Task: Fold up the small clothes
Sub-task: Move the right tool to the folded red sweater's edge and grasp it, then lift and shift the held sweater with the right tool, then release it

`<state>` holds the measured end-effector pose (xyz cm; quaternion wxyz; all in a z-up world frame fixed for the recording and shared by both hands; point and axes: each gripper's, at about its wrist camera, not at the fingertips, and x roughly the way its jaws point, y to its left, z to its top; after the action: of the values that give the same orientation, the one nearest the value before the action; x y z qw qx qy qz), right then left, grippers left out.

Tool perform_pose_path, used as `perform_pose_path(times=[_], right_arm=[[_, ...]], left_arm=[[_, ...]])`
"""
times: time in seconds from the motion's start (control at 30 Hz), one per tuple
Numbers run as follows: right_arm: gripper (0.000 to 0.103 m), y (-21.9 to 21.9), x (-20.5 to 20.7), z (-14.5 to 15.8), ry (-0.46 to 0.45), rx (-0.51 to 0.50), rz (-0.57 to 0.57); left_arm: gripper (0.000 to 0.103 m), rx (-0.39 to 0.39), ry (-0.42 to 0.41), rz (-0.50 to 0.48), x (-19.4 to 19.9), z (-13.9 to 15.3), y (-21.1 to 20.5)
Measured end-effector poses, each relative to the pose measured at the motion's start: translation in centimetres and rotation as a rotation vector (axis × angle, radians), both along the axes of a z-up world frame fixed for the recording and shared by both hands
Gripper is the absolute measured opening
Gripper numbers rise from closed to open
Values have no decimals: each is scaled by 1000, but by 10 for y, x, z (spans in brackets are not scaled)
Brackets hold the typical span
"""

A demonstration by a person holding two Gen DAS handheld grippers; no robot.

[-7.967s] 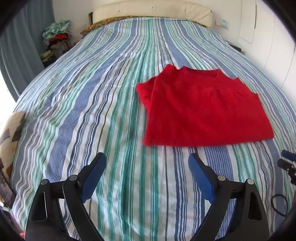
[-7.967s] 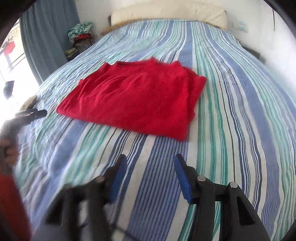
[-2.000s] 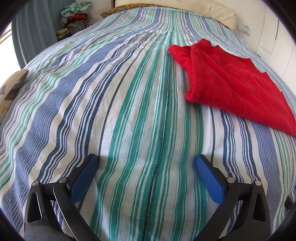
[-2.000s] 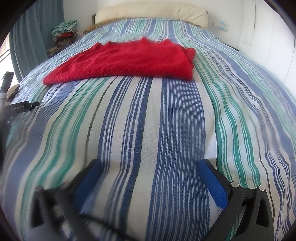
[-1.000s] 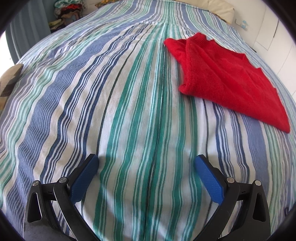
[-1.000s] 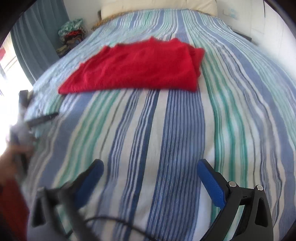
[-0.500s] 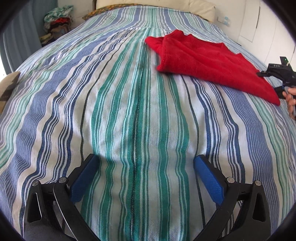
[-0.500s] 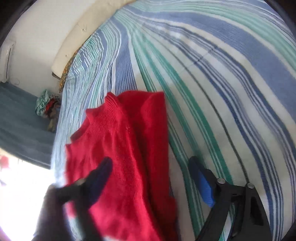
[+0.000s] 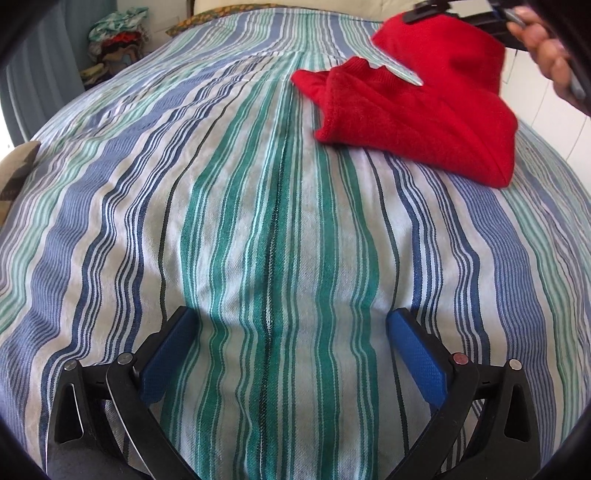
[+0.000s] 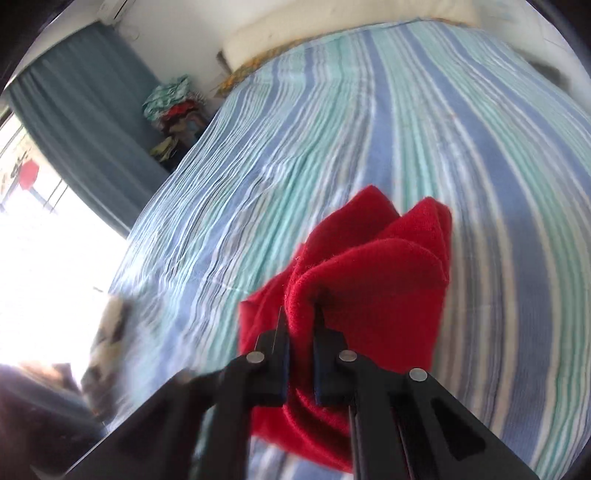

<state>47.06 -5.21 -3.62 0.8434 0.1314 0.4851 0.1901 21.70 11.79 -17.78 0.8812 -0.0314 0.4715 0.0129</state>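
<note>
A red sweater [image 9: 424, 110] lies folded on the striped bedspread [image 9: 258, 221] at the upper right of the left wrist view, its far edge lifted. My right gripper [image 10: 301, 314] is shut on a bunched edge of the red sweater [image 10: 369, 288] and holds that edge up above the bed. The right gripper with the hand on it also shows at the top right of the left wrist view [image 9: 461, 11]. My left gripper [image 9: 291, 336] is open and empty, low over the bedspread, well short of the sweater.
A pile of clothes [image 9: 114, 40] sits beside the bed at the far left, by a blue curtain [image 10: 85, 122]. A cream headboard [image 10: 332, 33] is at the far end. A patterned cushion [image 9: 14, 173] lies at the left bed edge.
My right gripper has gone to the sweater, shut on its edge and lifted it. My left gripper has stayed open over the bedspread.
</note>
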Motion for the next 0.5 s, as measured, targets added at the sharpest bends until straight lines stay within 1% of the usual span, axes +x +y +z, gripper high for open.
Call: perform_pose_path(times=[0.03, 0.07, 0.1, 0.13, 0.17, 0.2, 0.27, 0.33, 0.37, 0.4, 0.43, 0.5], right_arm=[[11, 24, 3, -9, 5, -26, 21], [19, 44, 4, -21, 20, -38, 42], [24, 60, 6, -36, 66, -17, 67], [42, 71, 7, -51, 140, 57, 100], [51, 76, 5, -62, 200, 139, 116], [51, 75, 0, -64, 212, 203, 117], [51, 64, -11, -52, 176, 296, 142], [51, 41, -20, -30, 106, 314, 138], [51, 28, -22, -21, 69, 298, 120], [51, 16, -23, -14, 37, 250, 88], [50, 6, -23, -12, 22, 182, 58], [31, 1, -21, -23, 53, 84, 38]], left_arm=[[103, -1, -2, 0, 0, 0, 0], [103, -1, -3, 0, -1, 0, 0], [103, -1, -5, 0, -1, 0, 1], [103, -2, -6, 0, -2, 0, 1], [103, -2, -6, 0, -2, 0, 1], [103, -2, -6, 0, -2, 0, 1], [103, 0, -6, 0, -2, 0, 1], [103, 2, -6, 0, -2, 0, 1], [103, 3, -6, 1, -2, 0, 1], [103, 4, -6, 1, -2, 0, 0], [103, 4, -7, 1, -2, 0, 1], [103, 5, -10, 1, -2, 0, 0]])
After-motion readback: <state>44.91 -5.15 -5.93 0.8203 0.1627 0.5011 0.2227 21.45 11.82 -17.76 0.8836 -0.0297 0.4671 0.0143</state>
